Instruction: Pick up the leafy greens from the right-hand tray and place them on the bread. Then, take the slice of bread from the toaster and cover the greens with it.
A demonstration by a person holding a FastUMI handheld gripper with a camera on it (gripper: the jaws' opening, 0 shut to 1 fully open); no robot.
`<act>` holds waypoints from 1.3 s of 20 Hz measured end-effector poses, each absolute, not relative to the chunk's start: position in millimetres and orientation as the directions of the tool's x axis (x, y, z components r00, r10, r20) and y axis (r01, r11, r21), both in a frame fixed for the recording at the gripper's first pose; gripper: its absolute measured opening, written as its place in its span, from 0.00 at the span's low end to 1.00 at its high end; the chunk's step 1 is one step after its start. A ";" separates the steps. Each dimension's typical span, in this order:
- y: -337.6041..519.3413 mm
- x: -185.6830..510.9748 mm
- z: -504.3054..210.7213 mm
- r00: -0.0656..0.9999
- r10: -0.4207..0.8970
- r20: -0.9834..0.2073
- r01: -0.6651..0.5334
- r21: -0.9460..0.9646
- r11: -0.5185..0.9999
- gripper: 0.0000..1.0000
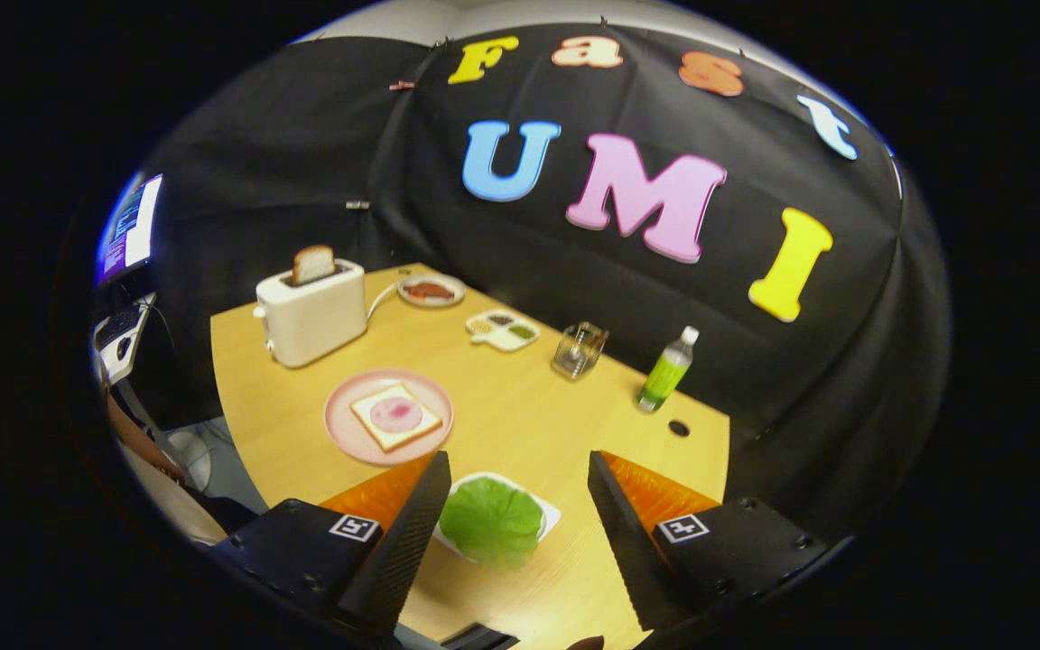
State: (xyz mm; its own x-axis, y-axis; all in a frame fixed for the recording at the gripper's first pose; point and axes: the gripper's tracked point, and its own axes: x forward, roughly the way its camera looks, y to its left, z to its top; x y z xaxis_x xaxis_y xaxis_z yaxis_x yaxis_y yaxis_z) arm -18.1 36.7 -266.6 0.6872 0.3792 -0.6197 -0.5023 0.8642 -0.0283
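A green leaf of lettuce (pixel 491 521) lies on a small white tray (pixel 549 516) on the wooden table, right between my two fingers. My gripper (pixel 516 477) stands open above it, its fingers apart on either side of the leaf and touching nothing. Beyond the left finger a pink plate (pixel 340 428) holds a slice of bread (pixel 395 416) with a pink round of ham on top. Farther back stands a white toaster (pixel 312 312) with a slice of bread (pixel 313 264) sticking up from its slot.
Behind the toaster sits a plate with reddish food (pixel 431 291). A divided white dish (pixel 503 329), a glass cup (pixel 579 349) and a green bottle (pixel 665 372) stand along the table's far side. A round hole (pixel 679 428) marks the tabletop near the bottle.
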 end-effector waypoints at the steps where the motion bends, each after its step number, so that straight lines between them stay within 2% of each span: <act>1: 39.7 -18.5 -283.7 0.664 0.378 -0.645 -0.509 -0.020 0.860 0.95; 5: 46.6 -14.9 -343.7 0.554 0.378 -0.742 -0.569 -0.006 0.822 0.91; 6: 47.9 -15.2 -359.9 0.520 0.378 -0.766 -0.575 0.014 0.818 0.87; 11: 55.2 -8.1 -412.3 0.377 0.393 -0.839 -0.566 0.127 0.815 0.82; 15: 56.2 -10.1 -439.1 0.284 0.400 -0.872 -0.558 0.189 0.808 0.73; 18: 60.0 -15.1 -450.5 0.248 0.398 -0.883 -0.567 0.201 0.799 0.65; 22: 62.2 -22.3 -461.6 0.225 0.382 -0.897 -0.597 0.183 0.781 0.63; 26: 59.8 -21.8 -463.8 0.217 0.369 -0.904 -0.558 0.195 0.807 0.59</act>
State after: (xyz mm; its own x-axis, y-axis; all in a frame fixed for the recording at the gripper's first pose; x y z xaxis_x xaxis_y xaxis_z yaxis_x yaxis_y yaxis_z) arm -21.8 59.8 -463.8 0.2166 0.3688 -0.9039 -0.5578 0.8067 0.1954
